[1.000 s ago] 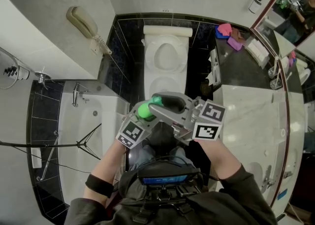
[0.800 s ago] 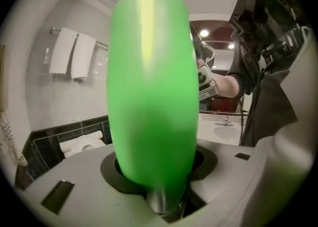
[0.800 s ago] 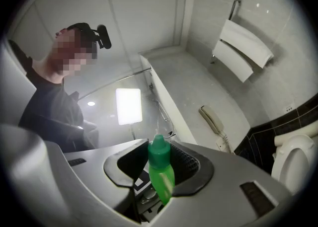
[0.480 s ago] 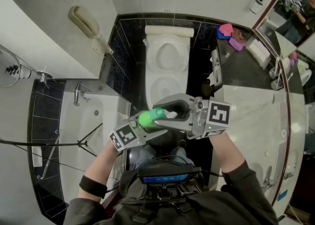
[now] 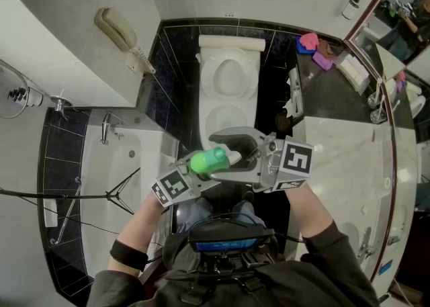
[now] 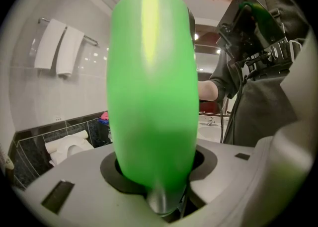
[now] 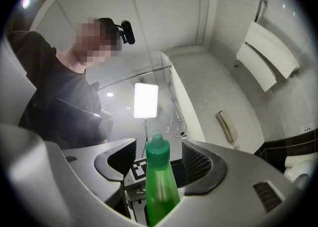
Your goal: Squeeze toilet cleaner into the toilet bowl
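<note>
We stand in a narrow bathroom with a dark tiled floor, a bathtub on the left, a marble counter on the right and a white toilet against the far wall. The green toilet cleaner bottle is nowhere near the bowl yet. We hold it at chest height, close to the body and well apart from the toilet, and that looks like a spot chosen for working on the bottle with both tools.

The left hand-held gripper pinches the bottle's body between its pads, so the bottle fills the left gripper view. That grip steadies it and leaves the top end free. The right hand-held gripper faces it from the other side. Its jaws have just been opening and now stand spread, with the cap between them and touching neither pad.

The cap appears to be on the bottle. We judge this to be the opening step, with the squeezing not yet begun. The left grip matters most here, since a soft bottle pinched harder could spill once it is uncapped.
</note>
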### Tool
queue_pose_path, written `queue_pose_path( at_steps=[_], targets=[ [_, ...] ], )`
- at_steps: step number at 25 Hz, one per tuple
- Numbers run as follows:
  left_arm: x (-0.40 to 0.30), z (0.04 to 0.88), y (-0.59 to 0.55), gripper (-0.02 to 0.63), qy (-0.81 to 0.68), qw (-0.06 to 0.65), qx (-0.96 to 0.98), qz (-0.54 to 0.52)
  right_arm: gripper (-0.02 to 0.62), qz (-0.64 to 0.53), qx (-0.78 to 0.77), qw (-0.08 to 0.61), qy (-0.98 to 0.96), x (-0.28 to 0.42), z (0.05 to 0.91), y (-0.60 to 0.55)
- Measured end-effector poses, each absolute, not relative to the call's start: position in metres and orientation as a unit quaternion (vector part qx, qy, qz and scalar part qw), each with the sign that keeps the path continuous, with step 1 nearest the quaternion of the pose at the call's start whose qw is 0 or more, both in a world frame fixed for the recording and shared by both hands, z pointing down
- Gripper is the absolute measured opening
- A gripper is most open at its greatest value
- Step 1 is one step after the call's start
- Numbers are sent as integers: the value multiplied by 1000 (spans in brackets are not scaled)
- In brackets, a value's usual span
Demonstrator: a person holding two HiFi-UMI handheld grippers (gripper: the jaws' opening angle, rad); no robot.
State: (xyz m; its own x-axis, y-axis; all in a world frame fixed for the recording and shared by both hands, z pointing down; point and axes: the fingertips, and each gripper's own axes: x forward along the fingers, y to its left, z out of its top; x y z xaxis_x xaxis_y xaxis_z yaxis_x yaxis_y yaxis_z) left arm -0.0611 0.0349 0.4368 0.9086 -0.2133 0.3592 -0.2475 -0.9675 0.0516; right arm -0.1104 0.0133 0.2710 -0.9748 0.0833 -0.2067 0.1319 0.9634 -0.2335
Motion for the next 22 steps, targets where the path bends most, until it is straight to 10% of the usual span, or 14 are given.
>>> queue_pose_path(
  at_steps=[22],
  targets=[
    [-98,463,-65,199,-412,-28,888,205,279,-358,-142,124,914,-107,297,-52]
  ],
)
